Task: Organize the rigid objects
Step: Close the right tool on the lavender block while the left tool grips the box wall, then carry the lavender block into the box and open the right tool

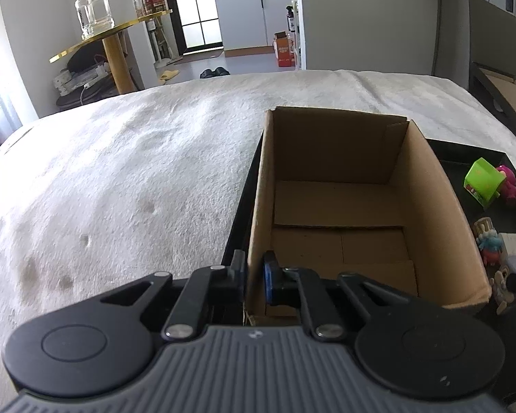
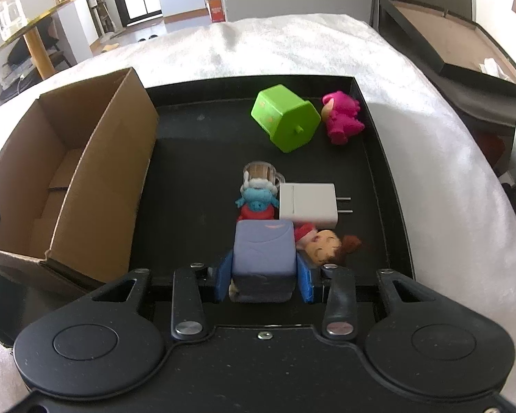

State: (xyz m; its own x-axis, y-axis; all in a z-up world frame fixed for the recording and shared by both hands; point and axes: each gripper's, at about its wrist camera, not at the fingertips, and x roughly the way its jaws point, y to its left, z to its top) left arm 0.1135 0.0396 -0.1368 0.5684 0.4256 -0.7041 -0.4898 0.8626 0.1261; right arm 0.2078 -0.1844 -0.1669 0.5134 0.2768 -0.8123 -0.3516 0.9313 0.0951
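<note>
My left gripper [image 1: 254,280] is shut on the near left wall of an empty open cardboard box [image 1: 337,206], one finger outside and one inside. The box [image 2: 68,179] stands in the left part of a black tray [image 2: 196,158]. My right gripper [image 2: 264,275] is shut on a lavender block [image 2: 263,258] low over the tray. In front of it lie a blue figurine [image 2: 258,201], a small clear mug [image 2: 259,172], a white charger plug [image 2: 309,204], a doll head [image 2: 326,246], a green container [image 2: 285,122] and a pink figurine [image 2: 342,115].
The tray sits on a white blanket-covered bed [image 1: 137,172]. A gold round table [image 1: 110,34] with glass jars stands beyond the bed's far left. A dark frame [image 2: 447,44] lies to the right of the bed.
</note>
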